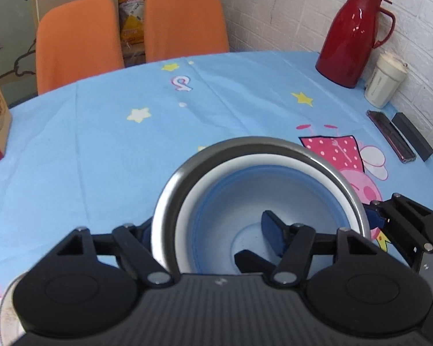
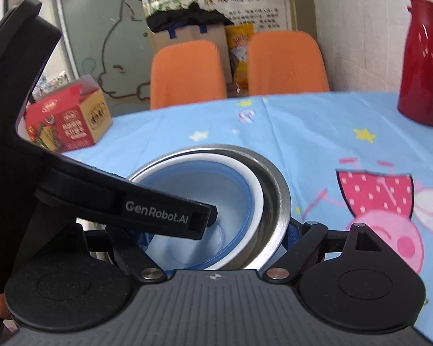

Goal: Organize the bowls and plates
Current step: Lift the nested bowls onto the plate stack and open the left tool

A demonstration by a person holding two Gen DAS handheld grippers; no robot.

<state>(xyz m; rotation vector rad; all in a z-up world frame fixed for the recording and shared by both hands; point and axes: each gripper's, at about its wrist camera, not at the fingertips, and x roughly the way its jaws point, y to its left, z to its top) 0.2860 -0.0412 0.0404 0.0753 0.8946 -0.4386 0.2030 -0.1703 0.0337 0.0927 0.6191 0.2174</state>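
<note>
Step in hand: judging by both tools set on one nest of bowls, the stack is being gripped for a two-handed carry.
Left gripper (image 1: pixel 207 227): it stands about half open, astride the stack's near wall at the lower middle of the left wrist view. One finger is outside the steel rim at lower left. The other reaches down inside the blue bowl. Whether the pads press on the wall cannot be told.
Steel bowl (image 1: pixel 170 190): outermost, in the lower centre of both views, over the blue tablecloth (image 1: pixel 101 144). Whether it rests on the cloth or hangs clear cannot be told.
White bowl (image 1: pixel 274 161): nested inside the steel one, its rim showing as a pale band.
Blue bowl (image 1: pixel 222 201): innermost and empty.
Right gripper (image 2: pixel 216 233): also about half open. Its outer finger lies against the steel rim at lower right of the right wrist view. Its other finger is hidden behind the left tool's arm, so any hold is uncertain.
Next move: it probably calls for firm, even pressure from both sides, and a level lift so the nested bowls do not slip apart.
</note>
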